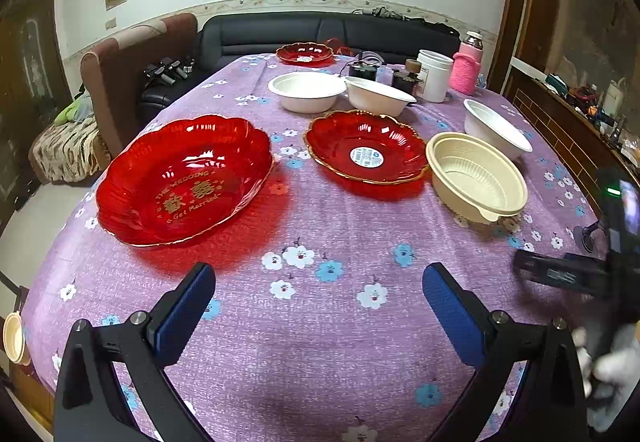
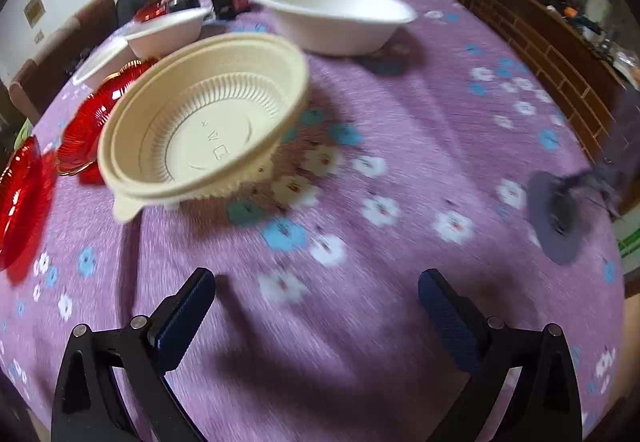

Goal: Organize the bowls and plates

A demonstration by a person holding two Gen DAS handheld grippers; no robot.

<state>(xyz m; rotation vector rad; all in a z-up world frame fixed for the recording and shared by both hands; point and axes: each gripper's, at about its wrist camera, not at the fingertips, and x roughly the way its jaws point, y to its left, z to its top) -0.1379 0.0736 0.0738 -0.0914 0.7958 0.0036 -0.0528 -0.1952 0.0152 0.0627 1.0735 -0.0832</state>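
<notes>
Left tool (image 1: 318, 292) and right tool (image 2: 316, 294) both hover over the floral-clothed worktop (image 1: 328, 342) with fingers spread apart, gripping nothing. On the worktop: a large red plate (image 1: 184, 178) at left, a smaller red plate (image 1: 366, 146) at centre, and a cream bowl (image 1: 476, 176) just beside it. Three white bowls (image 1: 306, 90) sit farther back, with a third red plate (image 1: 305, 53) at the far edge.

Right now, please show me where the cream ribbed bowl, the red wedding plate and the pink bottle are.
cream ribbed bowl (image 2: 208, 138): right wrist view, on its flat inner bottom.
red wedding plate (image 1: 188, 190): left wrist view, on the gold lettering at its centre.
pink bottle (image 1: 465, 72): left wrist view, on its knitted sleeve.
</notes>
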